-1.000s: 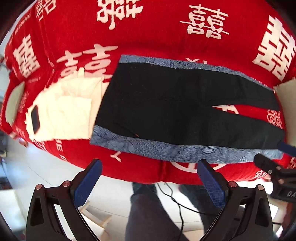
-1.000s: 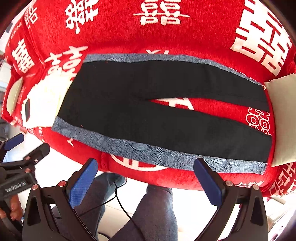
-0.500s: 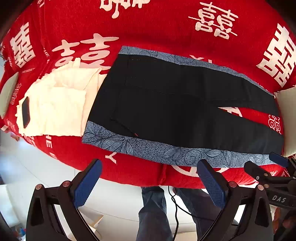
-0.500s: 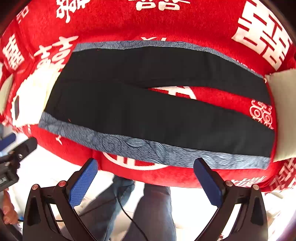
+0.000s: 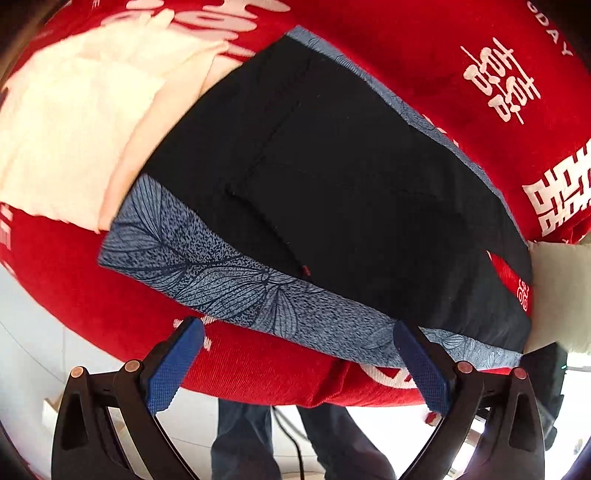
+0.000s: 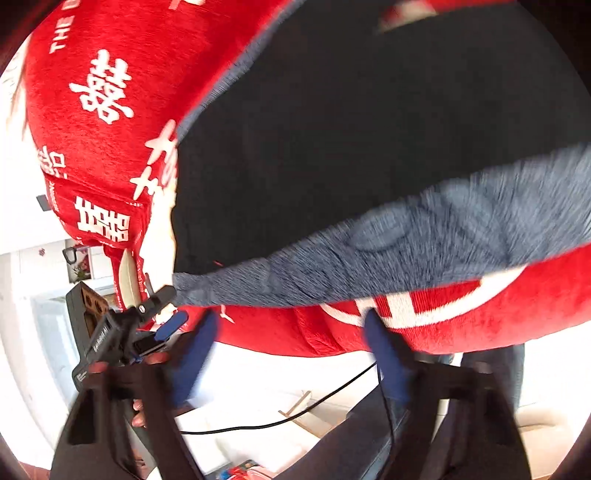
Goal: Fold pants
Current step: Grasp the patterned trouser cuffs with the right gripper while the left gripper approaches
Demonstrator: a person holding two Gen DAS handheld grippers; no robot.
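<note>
Cream cloth point(image 5: 70, 122) fills the upper left of the left view. Black pants point(image 5: 332, 177) lie mid-frame on the red blanket point(image 5: 461, 33). At bottom, the left gripper point(image 5: 295, 354) gapes wide; the right gripper point(image 6: 291, 343), blurred, likewise spreads wide below the pants' grey stripe point(image 6: 406, 243).
</note>
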